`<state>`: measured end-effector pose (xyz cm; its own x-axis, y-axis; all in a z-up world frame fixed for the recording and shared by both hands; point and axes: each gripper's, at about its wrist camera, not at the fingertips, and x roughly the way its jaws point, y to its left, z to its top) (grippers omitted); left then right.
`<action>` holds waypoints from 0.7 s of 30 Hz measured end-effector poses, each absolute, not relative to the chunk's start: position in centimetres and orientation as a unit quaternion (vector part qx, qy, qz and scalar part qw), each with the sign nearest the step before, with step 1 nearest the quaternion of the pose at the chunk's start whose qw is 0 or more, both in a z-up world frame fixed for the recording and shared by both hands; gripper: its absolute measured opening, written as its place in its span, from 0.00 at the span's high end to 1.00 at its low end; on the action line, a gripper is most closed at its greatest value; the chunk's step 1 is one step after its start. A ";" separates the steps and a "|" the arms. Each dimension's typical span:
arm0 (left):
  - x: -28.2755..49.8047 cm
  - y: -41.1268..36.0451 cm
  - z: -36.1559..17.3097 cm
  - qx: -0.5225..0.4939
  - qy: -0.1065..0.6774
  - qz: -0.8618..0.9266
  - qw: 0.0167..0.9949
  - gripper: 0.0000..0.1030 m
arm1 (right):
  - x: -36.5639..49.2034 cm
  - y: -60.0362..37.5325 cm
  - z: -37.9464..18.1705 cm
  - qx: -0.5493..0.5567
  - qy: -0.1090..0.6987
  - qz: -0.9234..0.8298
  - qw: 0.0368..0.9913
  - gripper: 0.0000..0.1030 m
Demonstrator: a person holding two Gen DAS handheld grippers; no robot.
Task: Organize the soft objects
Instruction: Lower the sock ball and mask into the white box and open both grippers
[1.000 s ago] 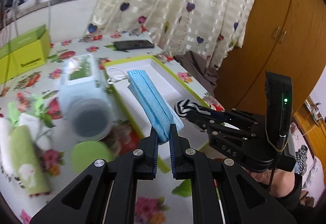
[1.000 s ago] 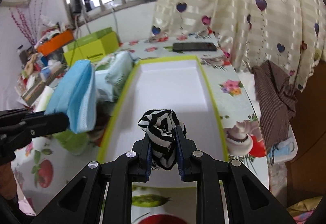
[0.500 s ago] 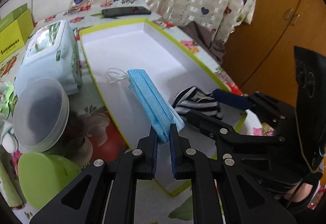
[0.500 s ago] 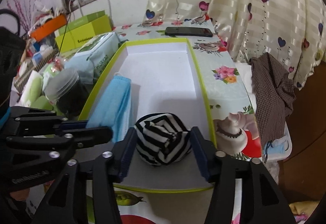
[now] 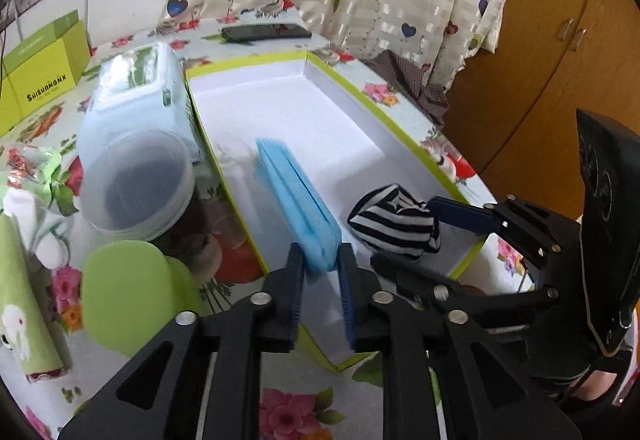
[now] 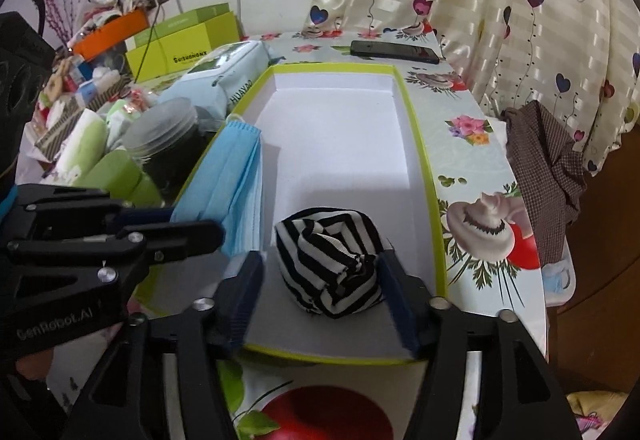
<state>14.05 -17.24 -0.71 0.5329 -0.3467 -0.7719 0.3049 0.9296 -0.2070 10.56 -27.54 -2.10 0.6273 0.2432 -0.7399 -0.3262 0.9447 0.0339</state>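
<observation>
Tongs come first, two pairs at six o'clock over the near end of the tray. The right tongs (image 6: 320,280) stand wide apart, having just been opening, and the striped sock ball (image 6: 330,264) sits between them on the tray floor with a gap at the left pad; the right pad is close, and I cannot tell whether it touches. The left tongs (image 5: 320,280) have just been parting too; the folded blue masks (image 5: 298,207) lie between them, at nine o'clock of the sock, one end resting in the tray (image 6: 420,175). The pads look just clear of the masks, though blur makes that hard to judge.

By my reckoning, two soft things are now set down in the tray and the step is nearly finished; both pairs need only to back away.

Left of the tray on the floral surface (image 6: 464,107) more waits: one tissue pack (image 5: 136,91), one rolled green towel (image 5: 28,300), a white sock-like bundle (image 5: 36,224). One jar (image 5: 140,183) and two green lids (image 5: 124,292) are probably not soft. Toward twelve o'clock lie one phone (image 6: 394,51) and one green box (image 5: 40,67).
</observation>
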 end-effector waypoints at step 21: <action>8.5 -13.0 4.4 -0.057 0.372 -0.183 0.908 0.61 | 4.8 -26.6 4.0 -0.024 0.319 0.153 0.935 0.31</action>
<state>8.54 -13.04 4.42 0.6556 -0.3757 -0.6550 0.2908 0.9261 -0.2402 4.77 -26.61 3.99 0.7500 0.2716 -0.6032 -0.3018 0.9519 0.0534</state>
